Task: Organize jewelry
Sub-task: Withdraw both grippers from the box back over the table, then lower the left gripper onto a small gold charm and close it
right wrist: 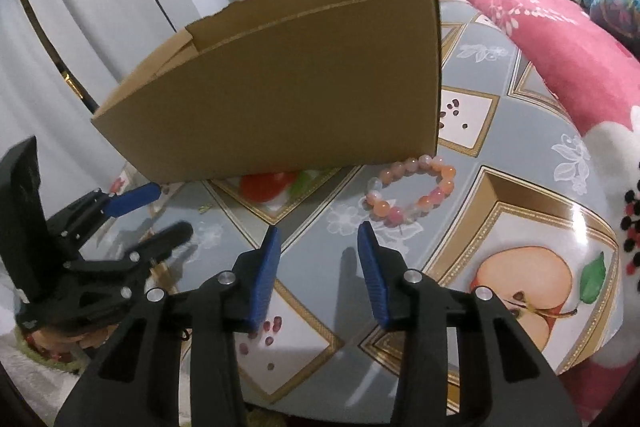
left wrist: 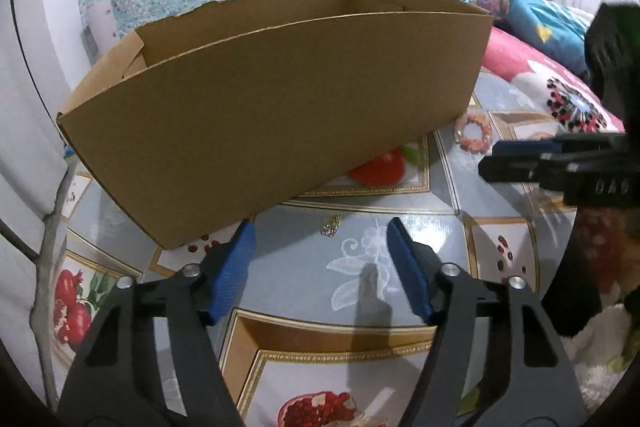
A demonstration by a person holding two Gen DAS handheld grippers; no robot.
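- Looking along the left gripper [left wrist: 320,251], its jaws stand wide and hold nothing; a small gold chain piece [left wrist: 331,225] lies just ahead of them, a little nearer the right jaw.
- That chain looks feather-light, limp and fine, so I judge it wants a pinch low against the table [left wrist: 448,187], on its bunched middle.
- Beyond the left jaw stands the open cardboard box [left wrist: 260,115], light and easily shoved.
- Looking along the right gripper [right wrist: 318,239], the jaws stand moderately open and empty; the bead bracelet [right wrist: 412,189] lies just ahead, to the right.
- Its beads look hard, smooth and rolling on elastic; gripping across one side of the ring seems safest.
- Glossy fruit-print oilcloth covers the table, likely slippery; a pink blanket [right wrist: 560,39] is bunched to the right, a curtain [right wrist: 80,7] hangs far left.
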